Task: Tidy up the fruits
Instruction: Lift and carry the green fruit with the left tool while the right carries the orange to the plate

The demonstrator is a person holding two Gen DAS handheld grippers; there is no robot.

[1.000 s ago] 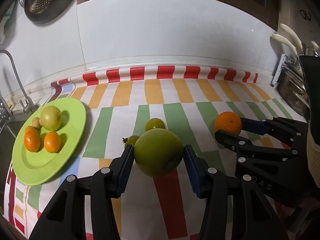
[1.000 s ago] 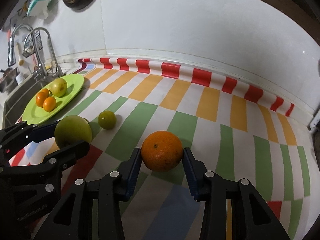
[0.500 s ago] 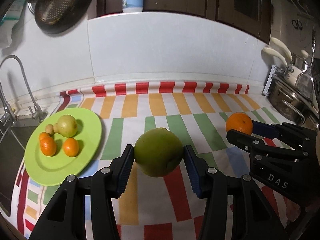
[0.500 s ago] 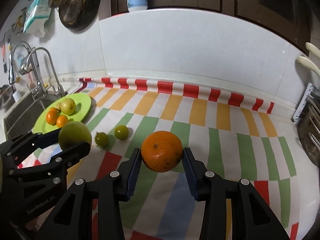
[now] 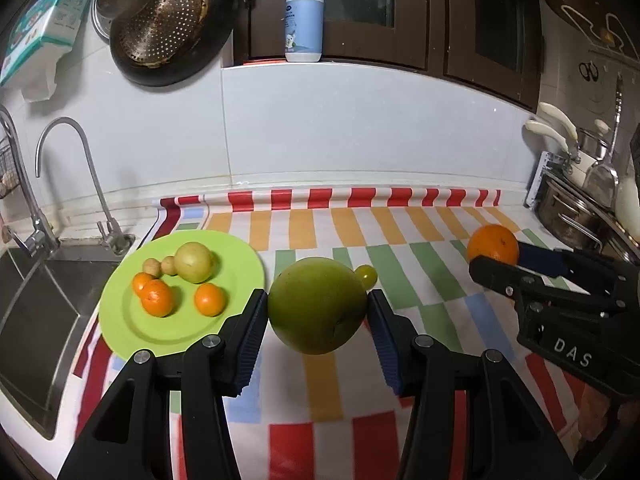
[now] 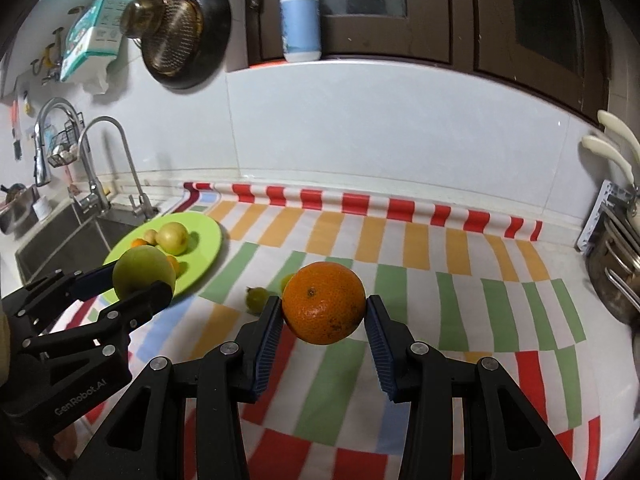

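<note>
My left gripper (image 5: pixel 318 322) is shut on a large green fruit (image 5: pixel 316 304), held in the air above the striped cloth; the same fruit (image 6: pixel 143 273) shows at the left of the right wrist view. My right gripper (image 6: pixel 323 318) is shut on an orange (image 6: pixel 324 302), also lifted, and that orange (image 5: pixel 493 243) appears at the right of the left wrist view. A lime-green plate (image 5: pixel 132 324) by the sink carries a yellow-green fruit (image 5: pixel 194 262), small oranges (image 5: pixel 158 297) and tiny tan fruits. Two small green fruits (image 6: pixel 257 298) lie on the cloth between plate and orange.
A sink (image 5: pixel 36 300) with a curved tap (image 5: pixel 68 168) lies left of the plate. Pots and utensils (image 5: pixel 576 208) crowd the right end of the counter. A colander and pan (image 5: pixel 168 24) hang on the wall, and a pump bottle (image 5: pixel 304 16) stands on the ledge.
Both grippers have risen and pulled back from the counter with their fruits still held. More of the wall, tap and cupboards has come into view, and the plate looks farther below.
</note>
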